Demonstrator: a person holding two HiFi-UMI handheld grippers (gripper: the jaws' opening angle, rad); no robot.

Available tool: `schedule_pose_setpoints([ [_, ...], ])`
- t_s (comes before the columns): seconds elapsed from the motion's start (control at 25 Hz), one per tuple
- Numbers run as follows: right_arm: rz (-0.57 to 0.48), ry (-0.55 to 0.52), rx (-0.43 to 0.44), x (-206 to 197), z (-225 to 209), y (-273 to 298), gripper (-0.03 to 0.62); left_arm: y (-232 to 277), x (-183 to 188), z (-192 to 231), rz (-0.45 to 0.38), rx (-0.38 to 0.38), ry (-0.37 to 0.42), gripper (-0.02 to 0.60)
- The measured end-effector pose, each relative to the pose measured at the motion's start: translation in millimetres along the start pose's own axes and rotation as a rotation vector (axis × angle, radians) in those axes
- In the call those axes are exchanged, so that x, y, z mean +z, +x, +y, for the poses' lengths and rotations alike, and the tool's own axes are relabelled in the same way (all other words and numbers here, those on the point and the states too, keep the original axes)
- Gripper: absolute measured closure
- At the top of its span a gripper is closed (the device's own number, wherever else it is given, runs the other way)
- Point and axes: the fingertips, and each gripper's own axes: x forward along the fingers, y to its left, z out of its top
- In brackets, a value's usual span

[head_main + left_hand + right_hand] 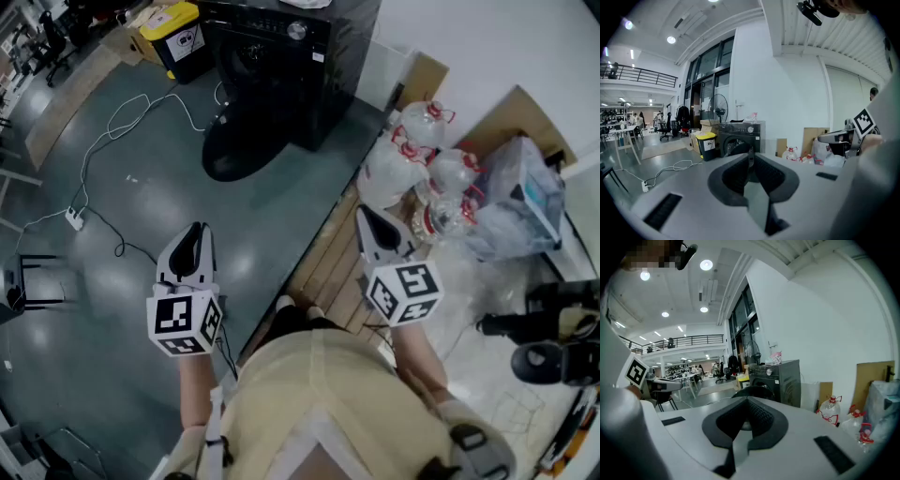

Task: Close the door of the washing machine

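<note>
Closest in the head view, the person [319, 394] holds both tools out ahead, each pointing slightly downward. The left gripper [196, 236] hangs over the grey floor [141, 187] with its jaws pressed together and nothing between them. The right gripper [367, 221] is also pinched closed and empty, above the edge of a wooden pallet [328, 267]. Left of the left gripper, a white cable [103, 131] snakes across the floor to a power strip [74, 218]. Beyond the right gripper, a cluster of clear water bottles [422, 155] stands on the pallet near a bulging plastic bag [525, 197]. Farther on, well apart from both grippers, the black washing machine [291, 56] stands against the white wall. Its round door [239, 141] is swung wide open toward the floor. Beside it sits a yellow-lidded bin [176, 36].
</note>
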Motion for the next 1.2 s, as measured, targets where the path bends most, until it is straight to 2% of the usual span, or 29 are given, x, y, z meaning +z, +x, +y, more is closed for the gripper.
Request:
schedule_pose_setpoints([
  [0.52, 0.004, 0.011, 0.033, 3.5, 26.8, 41.5, 0.588, 4.5, -7.9, 45.0, -0.025, -0.014, -0.04, 0.538],
  [0.76, 0.012, -0.007, 0.05, 6.1, 40.4, 64.0, 0.588, 8.7, -19.6, 60.6, -0.002, -0.028, -0.039, 0.538],
  [1.04, 0.015, 0.009, 0.085, 9.0, 23.8, 101.4, 0.588, 34.8, -18.7, 65.0, 0.013, 0.002, -0.042, 0.538],
  [1.2, 0.02, -0.011, 0.144, 16.9, 8.3, 129.8, 0.588, 65.6, -9.5, 57.7, 0.014, 0.033, -0.045, 0.538],
])
